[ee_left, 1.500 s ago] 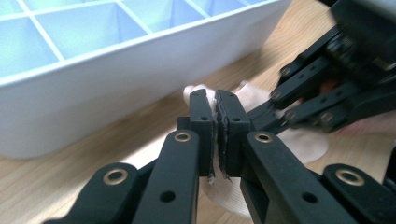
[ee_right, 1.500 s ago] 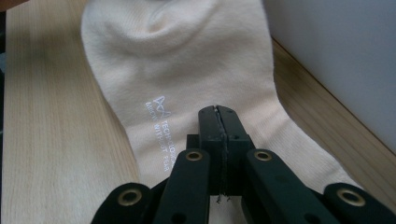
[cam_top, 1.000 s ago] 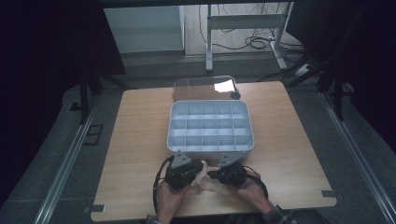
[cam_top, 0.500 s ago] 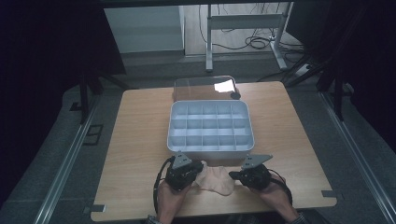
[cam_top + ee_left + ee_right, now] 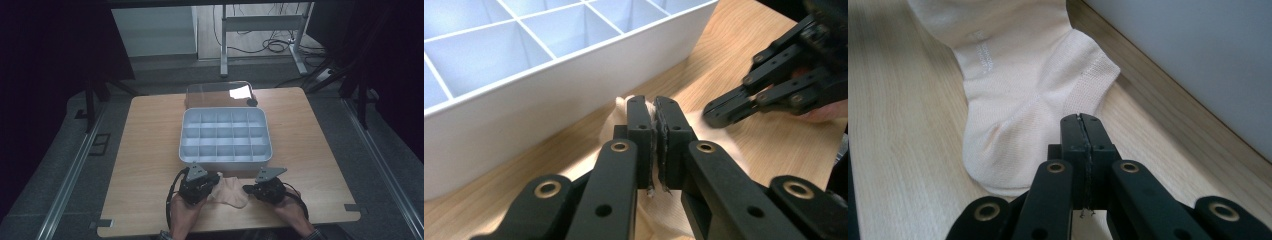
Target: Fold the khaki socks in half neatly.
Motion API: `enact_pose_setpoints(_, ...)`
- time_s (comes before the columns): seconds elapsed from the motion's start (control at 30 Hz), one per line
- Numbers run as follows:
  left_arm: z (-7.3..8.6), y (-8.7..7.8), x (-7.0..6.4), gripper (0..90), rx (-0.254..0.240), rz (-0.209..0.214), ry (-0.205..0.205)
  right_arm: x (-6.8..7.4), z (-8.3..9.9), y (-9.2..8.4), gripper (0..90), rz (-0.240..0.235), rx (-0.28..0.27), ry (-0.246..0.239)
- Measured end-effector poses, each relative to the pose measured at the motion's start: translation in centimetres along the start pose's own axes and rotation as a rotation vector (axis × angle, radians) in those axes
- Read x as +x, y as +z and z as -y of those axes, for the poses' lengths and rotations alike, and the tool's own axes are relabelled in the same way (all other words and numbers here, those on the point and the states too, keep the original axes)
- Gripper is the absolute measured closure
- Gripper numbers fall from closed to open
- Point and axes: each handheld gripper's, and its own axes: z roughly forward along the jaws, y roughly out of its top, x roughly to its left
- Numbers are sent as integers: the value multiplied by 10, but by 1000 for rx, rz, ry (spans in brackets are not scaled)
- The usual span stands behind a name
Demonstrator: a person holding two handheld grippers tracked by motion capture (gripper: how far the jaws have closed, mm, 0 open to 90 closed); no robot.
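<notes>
Left hand-held gripper (image 5: pixel 655 107) pinches the sock (image 5: pixel 230 191) at lower centre, right hand-held gripper (image 5: pixel 1081 122) closed empty beside it — a tug could drag the sock off the bench (image 5: pixel 150 145).

Wooden table (image 5: pixel 150 150): white compartment box (image 5: pixel 225 137), clear lid (image 5: pixel 217 94) behind, cream sock (image 5: pixel 231 191) at near edge.

We seem to be in a lab or test room: a plain wooden table (image 5: pixel 150 150) stands on grey carpet between metal rails (image 5: pixel 70 175), with loose cables (image 5: pixel 270 45) under a desk frame (image 5: pixel 260 25) behind, dark all around.
</notes>
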Motion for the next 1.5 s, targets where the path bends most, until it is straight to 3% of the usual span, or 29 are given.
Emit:
enact_pose_setpoints(0.2,-11,8,-10,861,-2,18,15,1,-6,9,897,-18,-6,0)
enact_pose_setpoints(0.47,-13,30,-23,859,59,-2,46,0,-11,14,893,-36,-11,1)
enact_pose_setpoints(0.53,-10,38,-26,858,81,-10,52,-3,-11,3,878,-20,-46,-8)
enact_pose_setpoints(0.63,-7,45,-29,854,98,-8,52,-11,-9,-9,862,13,-75,15)
enact_pose_setpoints(0.8,-2,59,-36,832,136,17,54,-24,-1,-19,843,61,-65,54)
enact_pose_setpoints(0.9,2,64,-39,684,142,58,55,-28,4,-20,831,70,-56,65)
enact_pose_setpoints(1.0,-2,58,-39,564,109,36,78,-29,7,-22,821,73,-50,70)
enact_pose_setpoints(1.03,-7,48,-37,539,74,23,88,-29,7,-23,816,75,-49,70)
enact_pose_setpoints(1.07,-7,48,-37,514,74,23,88,-29,8,-23,810,76,-49,70)
enact_pose_setpoints(1.13,-12,33,-28,492,39,-27,97,-30,8,-25,802,77,-52,71)
enact_pose_setpoints(1.23,-12,27,-20,478,31,-61,85,-30,8,-27,797,77,-54,74)
enact_pose_setpoints(1.37,4,23,6,464,45,-122,22,-29,8,-29,778,69,-56,74)
enact_pose_setpoints(1.5,19,31,15,419,67,-127,-5,-27,6,-27,762,65,-55,67)
